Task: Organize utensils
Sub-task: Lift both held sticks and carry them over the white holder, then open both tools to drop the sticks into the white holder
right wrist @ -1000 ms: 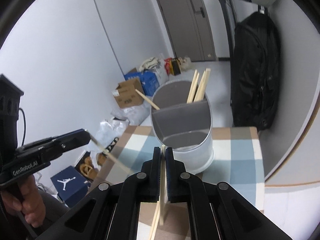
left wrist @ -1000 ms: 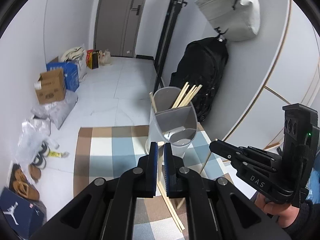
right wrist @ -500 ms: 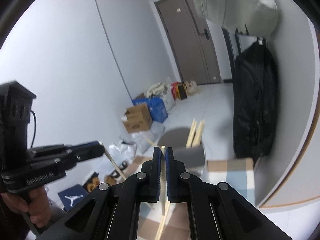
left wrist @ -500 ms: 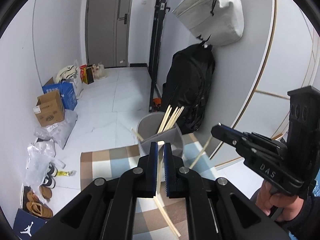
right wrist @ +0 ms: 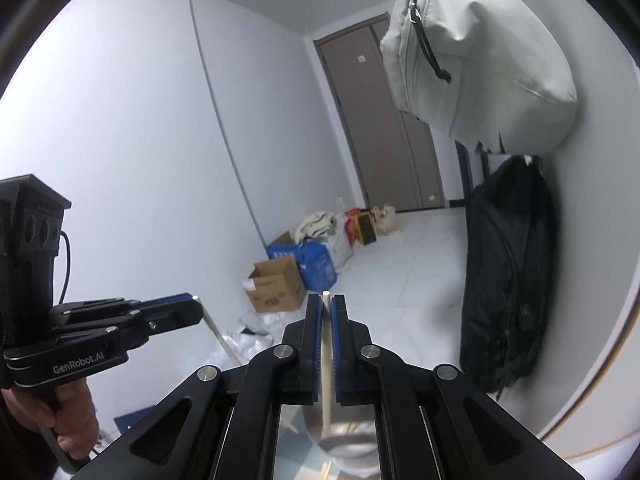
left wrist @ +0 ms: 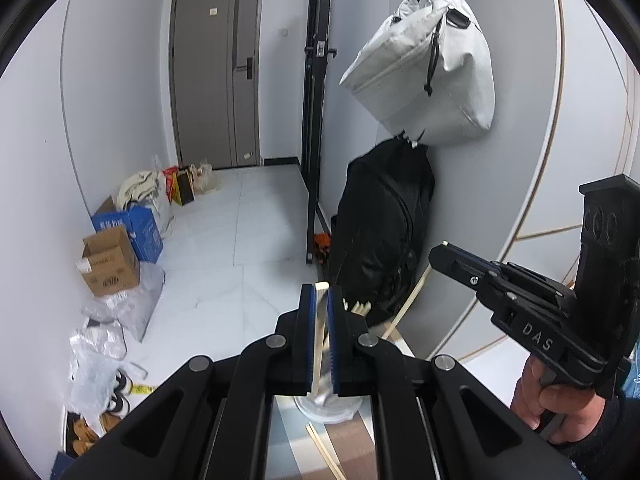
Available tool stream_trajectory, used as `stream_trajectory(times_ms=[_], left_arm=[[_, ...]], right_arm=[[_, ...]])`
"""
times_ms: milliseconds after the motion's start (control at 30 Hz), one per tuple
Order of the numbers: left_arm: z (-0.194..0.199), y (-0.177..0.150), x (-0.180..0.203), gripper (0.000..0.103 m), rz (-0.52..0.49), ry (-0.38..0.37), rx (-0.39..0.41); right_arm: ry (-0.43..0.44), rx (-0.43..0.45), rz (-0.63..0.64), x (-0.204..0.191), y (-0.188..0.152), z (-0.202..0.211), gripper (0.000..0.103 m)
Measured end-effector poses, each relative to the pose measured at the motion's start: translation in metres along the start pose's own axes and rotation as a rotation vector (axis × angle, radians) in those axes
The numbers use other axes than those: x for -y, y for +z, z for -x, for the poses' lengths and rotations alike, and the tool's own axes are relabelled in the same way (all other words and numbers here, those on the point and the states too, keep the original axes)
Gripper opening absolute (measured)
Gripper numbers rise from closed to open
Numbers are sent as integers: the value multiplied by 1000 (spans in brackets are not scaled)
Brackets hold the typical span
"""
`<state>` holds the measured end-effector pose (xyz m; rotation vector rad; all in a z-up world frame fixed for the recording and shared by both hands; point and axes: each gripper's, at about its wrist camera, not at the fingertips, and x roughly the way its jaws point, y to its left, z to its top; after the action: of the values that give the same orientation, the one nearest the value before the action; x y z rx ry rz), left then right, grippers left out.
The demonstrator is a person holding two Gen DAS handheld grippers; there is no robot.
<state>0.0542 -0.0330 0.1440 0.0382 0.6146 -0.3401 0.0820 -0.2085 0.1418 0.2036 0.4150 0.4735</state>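
- Left gripper (left wrist: 319,300): its blue-padded jaws are clamped on a wooden chopstick (left wrist: 319,336). The stick's long axis runs nearly 12-to-6 in the left wrist view, its blunt end just above the fingertips and its lower end dropping toward the grey utensil holder (left wrist: 328,404).
- The holder sits at 6 o'clock, mostly hidden behind the left gripper body; chopstick tips (left wrist: 359,307) show just right of the jaws.
- Loose chopsticks (left wrist: 326,452) lie on the checked table mat (left wrist: 288,440) beside the holder's base.
- Right gripper (right wrist: 326,316): its jaws are closed on a second chopstick (right wrist: 326,360), also pointing to 12 o'clock, its lower end over the holder (right wrist: 348,440).
- Surroundings: cardboard box (left wrist: 110,262) at 9 o'clock, black backpack (left wrist: 380,232) at 2 o'clock, white bag (left wrist: 428,76) hanging above it.
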Motion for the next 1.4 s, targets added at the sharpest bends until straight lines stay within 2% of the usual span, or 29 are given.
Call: stream_trajectory(times_ms=[367,633,1233,1400], left_arm=[[-33,15,-5,2,-25,5,-12],[-63,15,-18,2,-12,9,-44],[-106,-2,-23,2,-21,-58,-139],[-111,-7,-22,2,-21,-114,-162]], right_arm=[[-7,26,36,3,28,-31,4],[-9,11,44,11,26,-53,4],[20,-64,-29,36,-18,-89,4],[24,-99,-48,42,-29,-97,4]])
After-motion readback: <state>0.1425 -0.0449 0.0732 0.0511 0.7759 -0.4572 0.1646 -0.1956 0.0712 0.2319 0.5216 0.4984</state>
